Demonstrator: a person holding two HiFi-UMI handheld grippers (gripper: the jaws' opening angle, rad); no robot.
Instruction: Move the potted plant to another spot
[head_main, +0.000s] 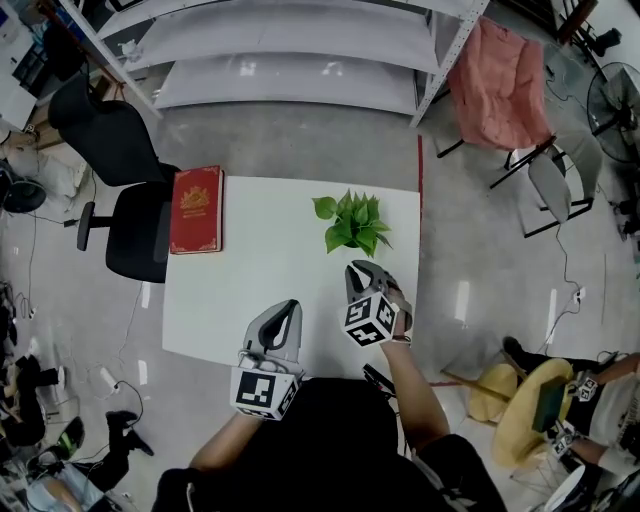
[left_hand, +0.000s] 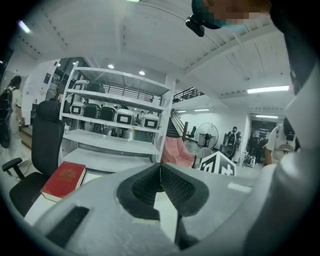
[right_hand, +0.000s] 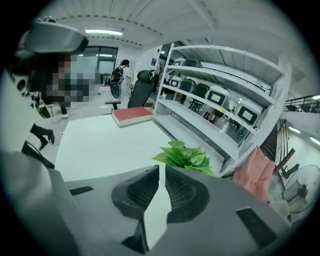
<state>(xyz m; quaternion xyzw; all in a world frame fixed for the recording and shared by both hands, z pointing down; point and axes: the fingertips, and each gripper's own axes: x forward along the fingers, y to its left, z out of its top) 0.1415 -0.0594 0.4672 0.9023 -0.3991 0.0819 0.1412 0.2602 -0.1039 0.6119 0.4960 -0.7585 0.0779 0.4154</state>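
Head view. The task is not yet begun in effect: the plant (head_main: 352, 222) stands on the table (head_main: 260, 290), free of both grippers. The right gripper (head_main: 358, 268) hovers just short of it, with the plant directly ahead of its jaw tips, near but apart. The left gripper (head_main: 290, 306) hangs beside the right one and further back from the plant. A book (head_main: 197, 209) lies well off to the left gripper's forward left. The approach, grasp, lift and set-down are all left to do.

Left gripper view. The jaws are closed, tips touching, with nothing between them. The book (left_hand: 64, 180) shows ahead and to the left. The plant does not appear here.

Right gripper view. The jaws stand at a narrow slit and hold nothing; only bare table shows through the gap. The plant (right_hand: 185, 156) sits just beyond the tips, slightly right of the jaw line. The book (right_hand: 132, 115) lies well ahead to the left.

Condition of the plant: upright, a compact bunch of broad, bright green leaves, apparently intact. The leaves and the jaws hide the pot in every view, so its shape cannot be told. In my judgement the jaws must widen before any grasp.
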